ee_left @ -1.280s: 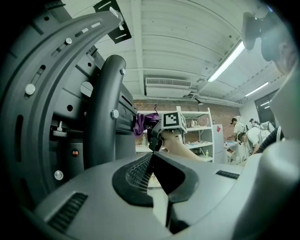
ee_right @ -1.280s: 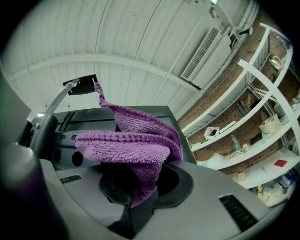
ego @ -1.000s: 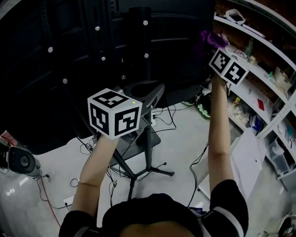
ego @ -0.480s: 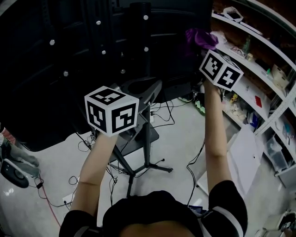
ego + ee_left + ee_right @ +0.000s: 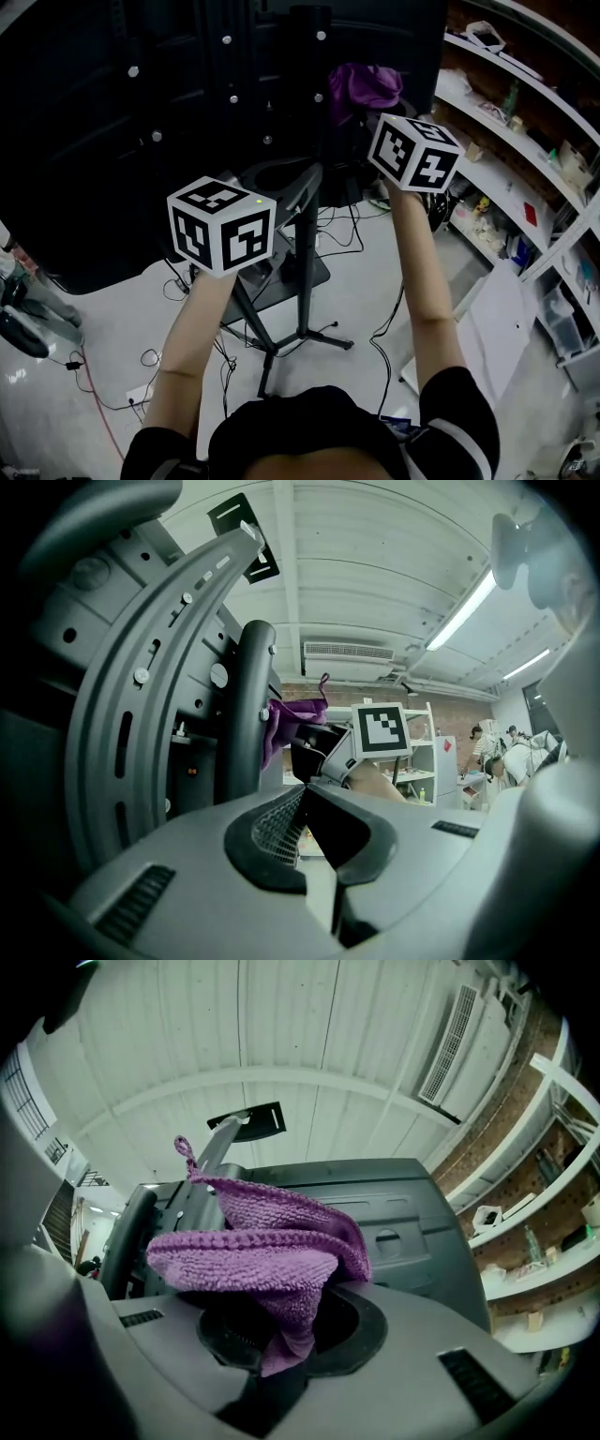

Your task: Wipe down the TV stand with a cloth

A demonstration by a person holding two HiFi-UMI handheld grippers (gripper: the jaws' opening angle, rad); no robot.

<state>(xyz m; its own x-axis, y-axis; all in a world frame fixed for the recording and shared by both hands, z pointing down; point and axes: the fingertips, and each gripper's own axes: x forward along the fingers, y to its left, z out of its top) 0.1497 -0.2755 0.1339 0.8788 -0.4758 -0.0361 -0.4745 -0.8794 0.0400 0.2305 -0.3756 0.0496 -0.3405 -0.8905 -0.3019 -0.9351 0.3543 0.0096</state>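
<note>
The black TV stand has an upright column (image 5: pixel 306 202) on splayed legs and carries the TV's dark back panel (image 5: pixel 141 103). My right gripper (image 5: pixel 414 153) is raised just right of the column, shut on a crumpled purple cloth (image 5: pixel 367 89) that lies against the panel. In the right gripper view the cloth (image 5: pixel 262 1251) bulges out over the jaws of that gripper (image 5: pixel 272 1330). My left gripper (image 5: pixel 222 225) hangs lower, left of the column. In its own view the left gripper (image 5: pixel 305 810) is shut on nothing, facing the column (image 5: pixel 246 714), the curved bracket (image 5: pixel 141 714) and the cloth (image 5: pixel 292 716).
White shelving (image 5: pixel 525 141) loaded with small items runs along the right. Cables (image 5: pixel 347 234) trail over the pale floor around the stand's legs (image 5: pixel 281 342). A dark device (image 5: pixel 19 323) sits at the left edge. Distant people (image 5: pixel 487 747) stand in the room.
My right gripper has carried the purple cloth left and a little lower, from beside the shelving to close by the stand's column. The left gripper has barely shifted.
</note>
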